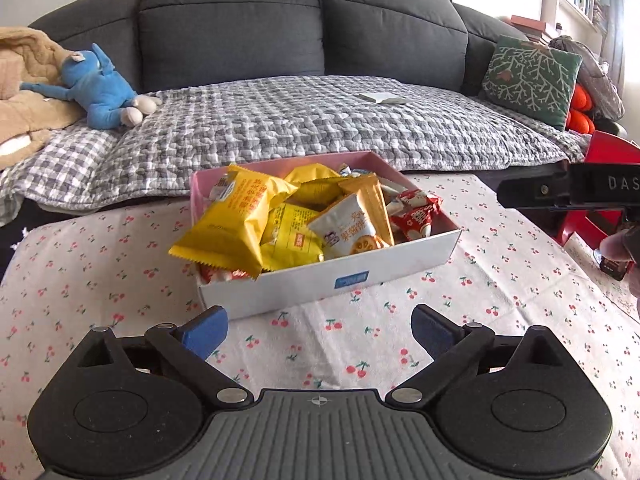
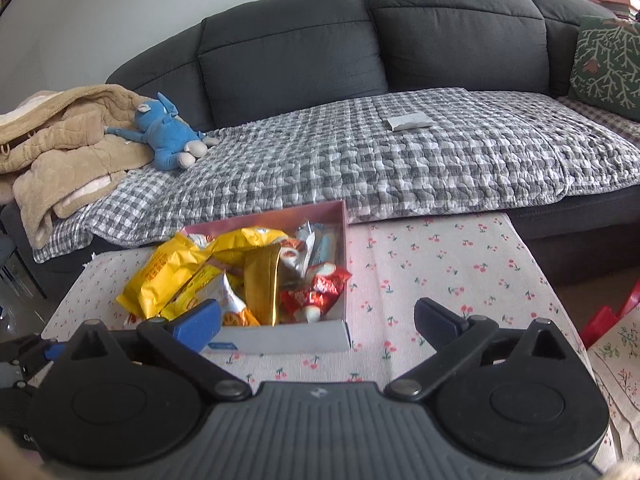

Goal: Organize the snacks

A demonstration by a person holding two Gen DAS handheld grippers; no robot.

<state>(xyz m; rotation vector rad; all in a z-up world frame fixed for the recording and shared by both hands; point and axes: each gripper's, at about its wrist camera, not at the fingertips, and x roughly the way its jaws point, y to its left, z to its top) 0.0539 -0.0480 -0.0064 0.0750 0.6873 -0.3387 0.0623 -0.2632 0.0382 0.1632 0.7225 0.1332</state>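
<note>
One dark grey sofa [image 1: 240,20] fills the background behind the snack box [image 1: 320,276], its seat under a grey checked quilt [image 1: 300,120]. Nearer me, the cherry-print tablecloth [image 1: 120,280] carries the box, which sits at the cloth's sofa-side edge. A blue plush toy [image 1: 104,92] lies on the quilt, far left of the box. Inside the box, heaped: a large yellow snack bag [image 1: 228,216] overhanging the left wall, a white biscuit packet [image 1: 348,232] mid-box, and a red candy wrapper [image 1: 416,216] at right. My left gripper [image 1: 320,334] hovers just short of the box's near wall, jaws spread, empty. My right gripper [image 2: 318,320] hangs before the box's right corner, jaws likewise wide apart.
</note>
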